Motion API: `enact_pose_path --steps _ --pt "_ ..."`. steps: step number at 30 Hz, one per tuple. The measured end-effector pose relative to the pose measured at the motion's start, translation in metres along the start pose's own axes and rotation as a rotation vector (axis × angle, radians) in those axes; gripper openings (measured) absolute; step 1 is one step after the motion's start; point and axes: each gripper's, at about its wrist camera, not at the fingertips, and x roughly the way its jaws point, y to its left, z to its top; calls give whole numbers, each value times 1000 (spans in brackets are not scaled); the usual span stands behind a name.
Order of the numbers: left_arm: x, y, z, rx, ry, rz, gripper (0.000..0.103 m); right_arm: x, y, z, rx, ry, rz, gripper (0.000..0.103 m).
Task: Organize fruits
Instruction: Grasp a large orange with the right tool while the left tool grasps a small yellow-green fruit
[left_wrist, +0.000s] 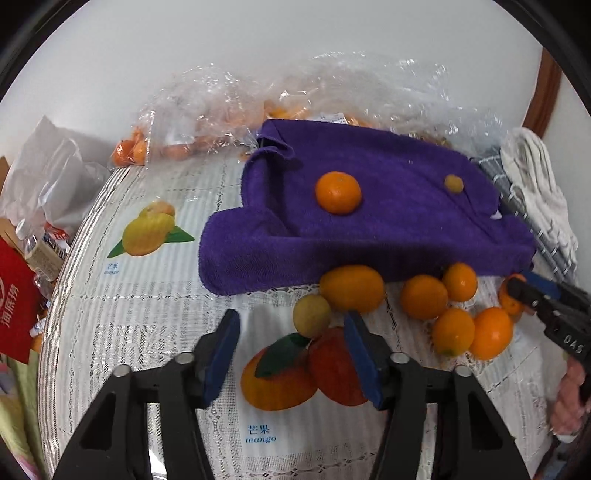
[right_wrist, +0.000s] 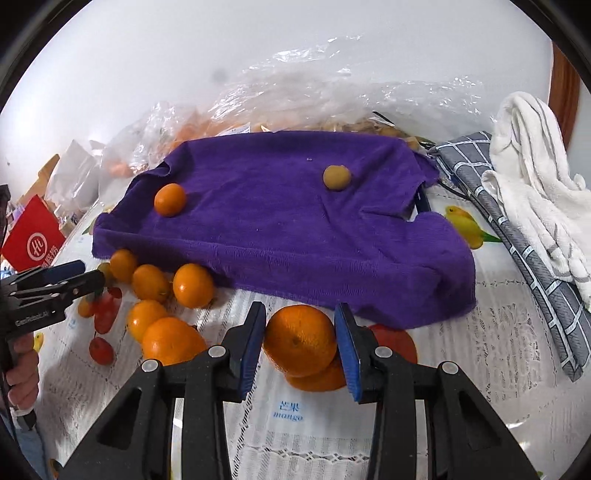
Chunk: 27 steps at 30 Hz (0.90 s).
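Two fruits sat on the purple towel (right_wrist: 280, 221): one orange (right_wrist: 170, 199) and one small brown fruit (right_wrist: 337, 177). The right gripper (right_wrist: 300, 341) squeezed a big orange (right_wrist: 300, 338) near the towel. The left gripper (left_wrist: 291, 354) was wide open, holding nothing. More oranges in the far bags (left_wrist: 207, 122) were blurry.

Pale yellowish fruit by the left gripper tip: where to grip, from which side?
Grip the yellowish fruit across its middle, coming from above and the front. It is small and roundish; the large orange touches its right-rear side, so place the left gripper fingers front-left and back-right if they fit.
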Motion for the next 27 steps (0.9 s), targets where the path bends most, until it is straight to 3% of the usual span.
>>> enact_pose_path --steps 4,7,12,19,27 --pt "5 -1 -3 0 6 -5 36 1 3 -1 -37 15 -16 51" --pt "5 -3 -4 -2 -7 -20 22 6 5 -4 -71 45 -29 53" --pt "6 -4 -5 0 -6 -14 22 15 2 -8 -45 65 -33 53" --pt "11 0 -7 -57 13 -2 23 17 6 -10 -46 29 -85 53" --pt "13 6 -3 -87 42 -57 28 20 2 -4 -34 57 -68 54"
